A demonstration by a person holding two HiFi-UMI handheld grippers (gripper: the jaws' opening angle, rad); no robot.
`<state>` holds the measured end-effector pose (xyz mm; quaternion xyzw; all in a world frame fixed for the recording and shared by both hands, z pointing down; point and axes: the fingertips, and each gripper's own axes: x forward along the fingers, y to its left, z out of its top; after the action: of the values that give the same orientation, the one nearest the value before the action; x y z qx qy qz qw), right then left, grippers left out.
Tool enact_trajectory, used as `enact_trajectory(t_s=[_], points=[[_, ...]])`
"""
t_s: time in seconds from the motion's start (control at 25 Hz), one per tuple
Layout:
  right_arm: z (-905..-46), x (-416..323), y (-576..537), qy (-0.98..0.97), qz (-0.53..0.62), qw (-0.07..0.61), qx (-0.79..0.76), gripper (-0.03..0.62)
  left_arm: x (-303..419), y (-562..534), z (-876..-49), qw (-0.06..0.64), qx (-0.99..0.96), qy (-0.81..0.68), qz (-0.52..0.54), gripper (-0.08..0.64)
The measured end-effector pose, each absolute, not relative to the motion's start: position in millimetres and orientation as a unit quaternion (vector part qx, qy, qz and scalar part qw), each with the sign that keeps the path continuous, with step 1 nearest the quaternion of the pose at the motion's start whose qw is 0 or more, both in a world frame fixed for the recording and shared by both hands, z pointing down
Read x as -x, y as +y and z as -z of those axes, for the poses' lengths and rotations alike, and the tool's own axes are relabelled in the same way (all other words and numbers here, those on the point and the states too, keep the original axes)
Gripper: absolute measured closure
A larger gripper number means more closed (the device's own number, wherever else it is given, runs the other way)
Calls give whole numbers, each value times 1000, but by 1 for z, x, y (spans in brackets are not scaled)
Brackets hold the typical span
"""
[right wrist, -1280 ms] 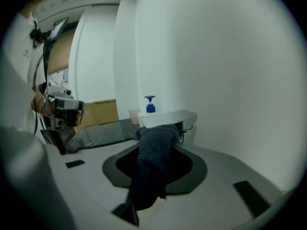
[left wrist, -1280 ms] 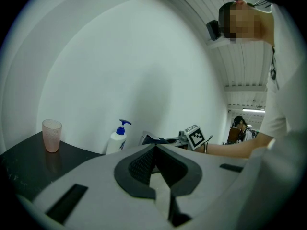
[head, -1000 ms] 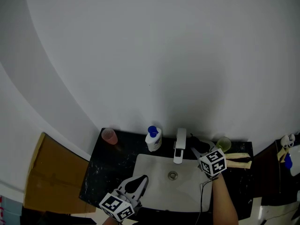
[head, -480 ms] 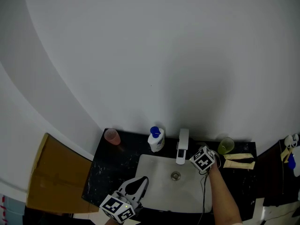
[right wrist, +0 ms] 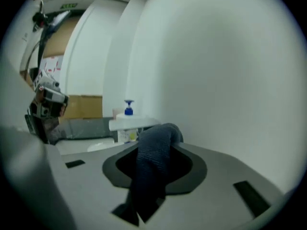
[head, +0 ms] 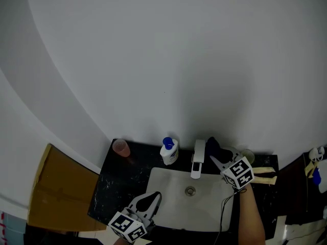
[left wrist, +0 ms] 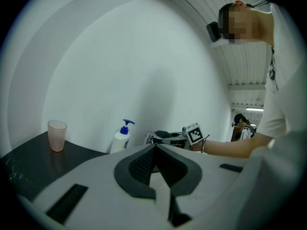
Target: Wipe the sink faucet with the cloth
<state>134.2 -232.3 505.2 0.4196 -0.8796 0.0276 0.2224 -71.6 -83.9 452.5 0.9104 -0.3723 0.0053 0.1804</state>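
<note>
The white faucet (head: 196,158) stands at the back rim of the white sink (head: 166,180). My right gripper (head: 214,153) is shut on a dark blue cloth (head: 211,146), held just right of the faucet's base. In the right gripper view the cloth (right wrist: 152,163) hangs folded between the jaws, with the faucet (right wrist: 130,124) just beyond it. My left gripper (head: 151,197) hovers shut and empty over the sink's front left rim. From the left gripper (left wrist: 154,148) view, the cloth (left wrist: 163,134) shows at the faucet.
A white soap bottle with a blue pump (head: 167,151) stands left of the faucet, and a pink cup (head: 121,147) sits at the black counter's back left corner. A green cup (head: 249,156) and beige items (head: 263,174) lie on the right. A cardboard box (head: 56,193) flanks the counter's left.
The right gripper swung in toward the faucet's spout, then pulled back right and toward the wall, bringing the cloth beside the faucet's base. The left gripper stayed put.
</note>
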Motion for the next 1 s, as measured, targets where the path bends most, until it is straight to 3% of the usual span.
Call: enact_trajectory(t_s=[0.16, 0.24, 0.68, 1.0], points=[[-599, -138, -224, -826, -41, 411, -384, 471, 75, -83, -452, 182, -908, -377, -13, 560], [-623, -125, -220, -821, -45, 445, -355, 471, 75, -83, -451, 183, -908, -377, -16, 559], [-493, -109, -221, -867, 80, 311, -382, 471, 74, -82, -452, 182, -910, -373, -7, 560], [-617, -124, -220, -833, -34, 411, -369, 471, 74, -82, -452, 182, -910, -372, -12, 560]])
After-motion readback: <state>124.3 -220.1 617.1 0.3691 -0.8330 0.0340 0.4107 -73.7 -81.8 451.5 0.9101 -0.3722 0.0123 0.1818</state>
